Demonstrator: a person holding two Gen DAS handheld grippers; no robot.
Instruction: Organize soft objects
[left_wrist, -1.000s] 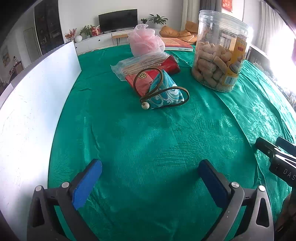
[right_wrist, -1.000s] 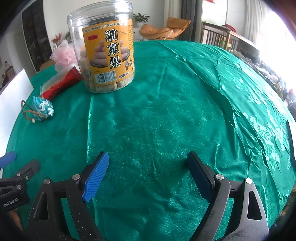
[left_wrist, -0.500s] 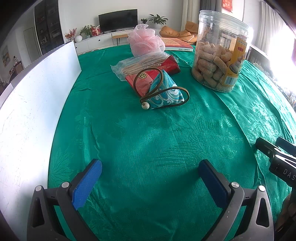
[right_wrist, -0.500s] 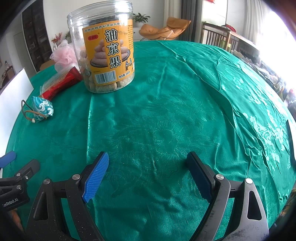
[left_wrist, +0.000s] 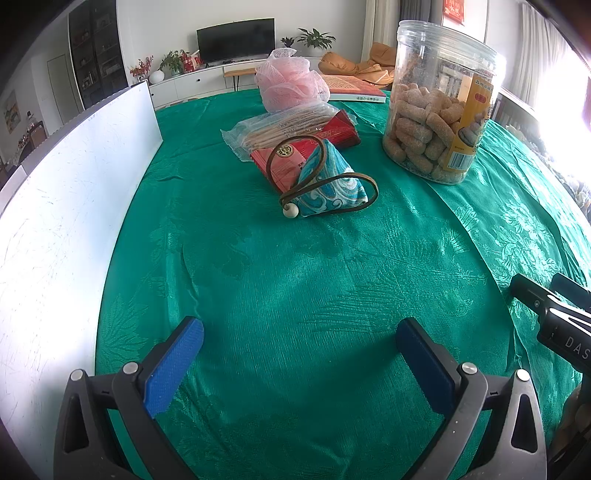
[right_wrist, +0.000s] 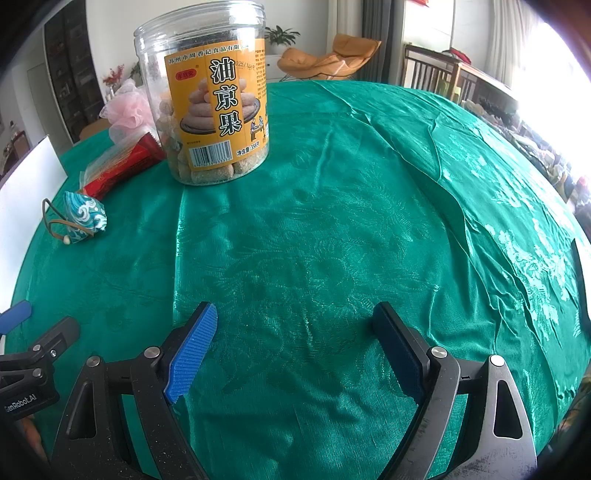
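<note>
**A:** Grippers first: where are they, and what do they hold?

**B:** The left gripper (left_wrist: 299, 343) sits low at the near edge of the green tablecloth (left_wrist: 295, 277), its blue pads spread wide with only cloth between them. The right gripper (right_wrist: 293, 332) is just beside it on the right, pads equally far apart and nothing held.

**A:** And the soft things to be organized?

**B:** They lie at the far side, toward the left. Nearest is a small blue patterned pouch (left_wrist: 328, 184) with a brown cord and a pale bead, leaning on a red packet (left_wrist: 306, 155). On that packet rests a clear bag of thin sticks (left_wrist: 280, 127), and beyond it a pink mesh bath pouf (left_wrist: 290, 83). A tall clear snack jar (left_wrist: 443, 110) stands to the right of them, apart from the pouch. A white board (left_wrist: 66, 206) runs along the left edge.

**A:** How would a good first pick go?

**B:** Probably the left gripper takes the pouch, being nearest. It would do best to close across the fabric body, not the cord, which could slip or snag the packet. A gentle squeeze should suffice, then a straight lift clear of the jar.
</note>
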